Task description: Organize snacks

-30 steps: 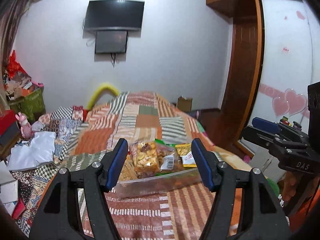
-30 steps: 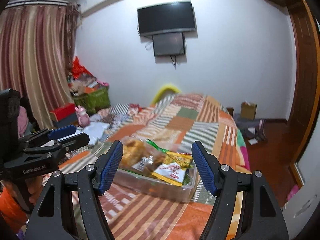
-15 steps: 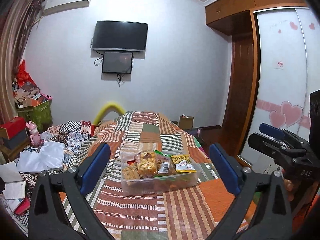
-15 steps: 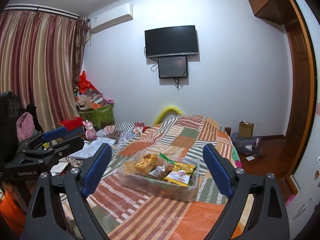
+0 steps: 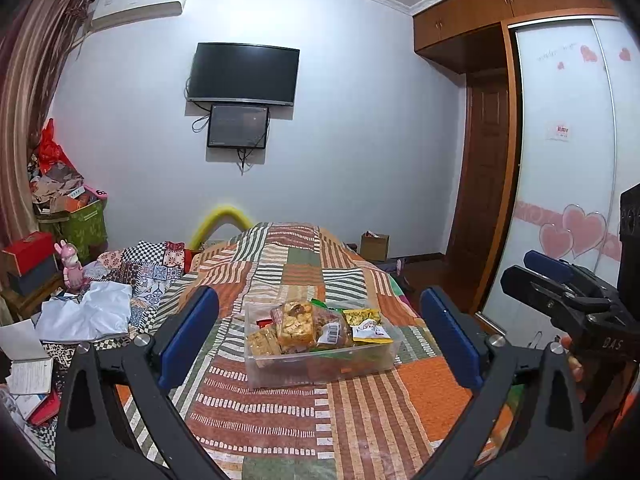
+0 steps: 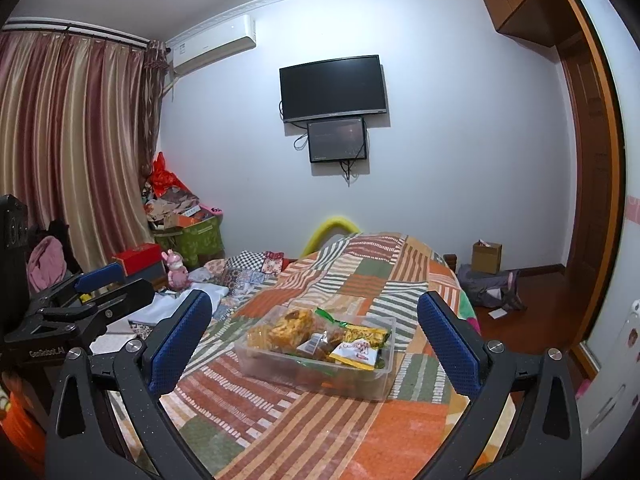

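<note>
Snack box on the bed, both tongs spread wide

Snack packets fill a clear plastic box [image 5: 320, 356] that sits on a patchwork bedspread [image 5: 304, 272] of orange, green and striped squares, toward the near end of the bed and roughly midway between its two side edges. Inside the box lie a bag of golden crunchy pieces [image 5: 295, 326], a yellow packet [image 5: 370, 330] with red print, and a green wrapper, partly buried.

Left tongs [image 5: 320, 340] hover short of the box, blue pads far apart, nothing between them but open air. Right tongs [image 6: 314, 338] are level with them, jaws still opening and already wide, also gripping nothing; the box shows beyond the gap, untouched.

Each tool appears in the other's view, at the outer edge. Beyond the far end of the bed, a dark television [image 5: 244, 74] hangs on a pale wall. Folded clothes and boxes crowd the floor past the left edge of the bed.
</note>
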Motion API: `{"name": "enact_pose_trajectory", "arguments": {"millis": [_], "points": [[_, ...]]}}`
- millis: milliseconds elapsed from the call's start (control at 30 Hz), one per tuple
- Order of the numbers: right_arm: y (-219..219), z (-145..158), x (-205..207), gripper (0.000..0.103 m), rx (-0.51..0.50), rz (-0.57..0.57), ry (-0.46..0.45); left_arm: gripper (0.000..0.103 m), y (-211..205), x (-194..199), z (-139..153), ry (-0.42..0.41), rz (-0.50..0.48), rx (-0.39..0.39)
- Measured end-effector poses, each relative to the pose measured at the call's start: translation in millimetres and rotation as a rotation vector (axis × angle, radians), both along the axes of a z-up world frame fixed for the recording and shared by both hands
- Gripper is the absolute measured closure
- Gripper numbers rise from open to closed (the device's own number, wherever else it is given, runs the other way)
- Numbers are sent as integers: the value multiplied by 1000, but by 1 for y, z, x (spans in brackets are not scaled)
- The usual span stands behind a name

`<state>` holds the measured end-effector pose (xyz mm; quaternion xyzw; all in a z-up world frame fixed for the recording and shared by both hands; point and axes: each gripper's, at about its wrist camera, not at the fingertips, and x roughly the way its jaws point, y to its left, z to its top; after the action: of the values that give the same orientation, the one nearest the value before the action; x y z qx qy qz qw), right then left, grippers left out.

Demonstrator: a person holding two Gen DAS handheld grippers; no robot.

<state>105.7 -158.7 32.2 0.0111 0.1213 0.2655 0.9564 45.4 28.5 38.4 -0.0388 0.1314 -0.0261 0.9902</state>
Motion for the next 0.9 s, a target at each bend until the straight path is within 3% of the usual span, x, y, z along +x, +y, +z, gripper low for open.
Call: {"name": "enact_pose_trajectory", "arguments": {"millis": [900], "points": [[2,-1,-5,0,-6,17,10,1,2,4,-2,18,-5,-2]]}}
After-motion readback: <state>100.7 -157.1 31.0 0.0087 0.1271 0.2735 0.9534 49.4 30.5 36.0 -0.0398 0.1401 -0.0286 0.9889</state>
